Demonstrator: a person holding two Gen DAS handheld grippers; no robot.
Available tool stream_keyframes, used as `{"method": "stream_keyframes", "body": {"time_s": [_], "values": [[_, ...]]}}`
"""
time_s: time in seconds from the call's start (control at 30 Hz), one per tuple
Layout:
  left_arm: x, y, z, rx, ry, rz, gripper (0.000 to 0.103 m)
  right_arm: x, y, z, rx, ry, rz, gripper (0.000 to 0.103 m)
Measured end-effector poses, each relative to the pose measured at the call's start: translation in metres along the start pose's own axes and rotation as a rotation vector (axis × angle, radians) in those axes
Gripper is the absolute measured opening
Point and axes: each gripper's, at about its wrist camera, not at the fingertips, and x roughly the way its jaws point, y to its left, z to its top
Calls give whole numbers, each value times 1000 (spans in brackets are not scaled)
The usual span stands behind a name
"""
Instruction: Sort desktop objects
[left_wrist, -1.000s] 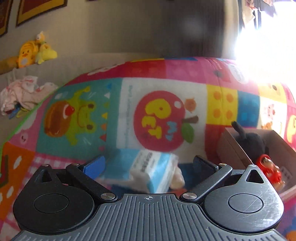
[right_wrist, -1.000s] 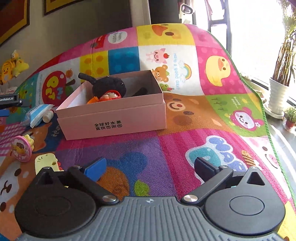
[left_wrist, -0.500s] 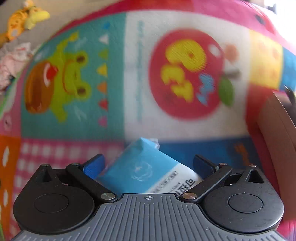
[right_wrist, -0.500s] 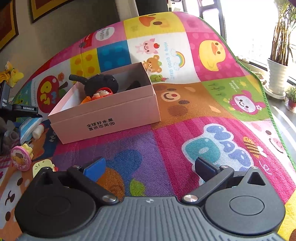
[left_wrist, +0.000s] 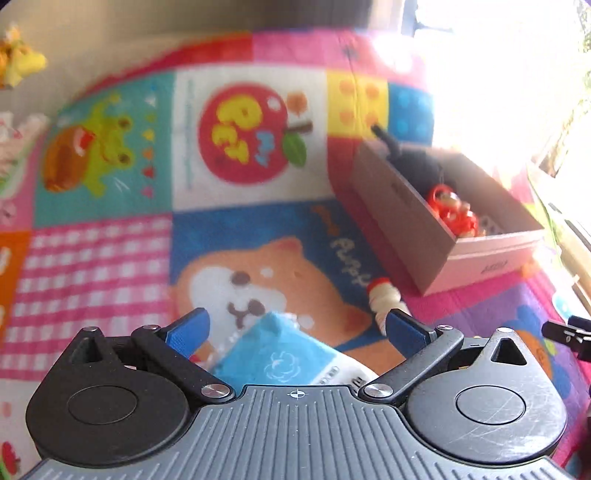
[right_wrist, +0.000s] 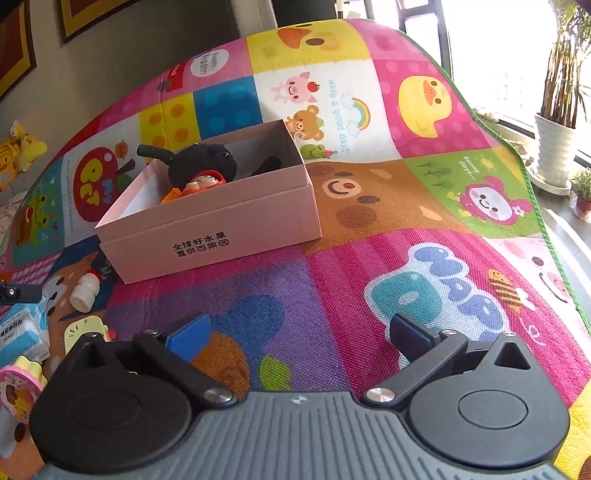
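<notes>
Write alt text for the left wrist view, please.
The open left gripper frames a blue tissue pack on a colourful play mat, jaws apart and not gripping it. A small white bottle lies just beyond; farther right, a pink box holds a black plush and a red toy.

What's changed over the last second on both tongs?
The left tongs closed in on the blue tissue pack, now between their open fingers, with no grip visible yet; their view has swung right, toward the pink box. The right tongs stay open and empty, tilted slightly lower over the mat. Box, black plush and small white bottle haven't moved.
</notes>
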Motion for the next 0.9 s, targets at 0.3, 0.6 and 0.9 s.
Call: {"method": "stream_keyframes", "body": {"time_s": [0.3,0.6,0.9], "values": [[-68,-20,-39,111,-122,-1,103,-24,51,-5,-206,4,197,90],[-75,-49,-86,214,-48,-81,103,-9,136,-25,-584,26,227,45],[-56,-74,-91,233,-13,-177,103,-3,52,25,-124,148,349,48]]}}
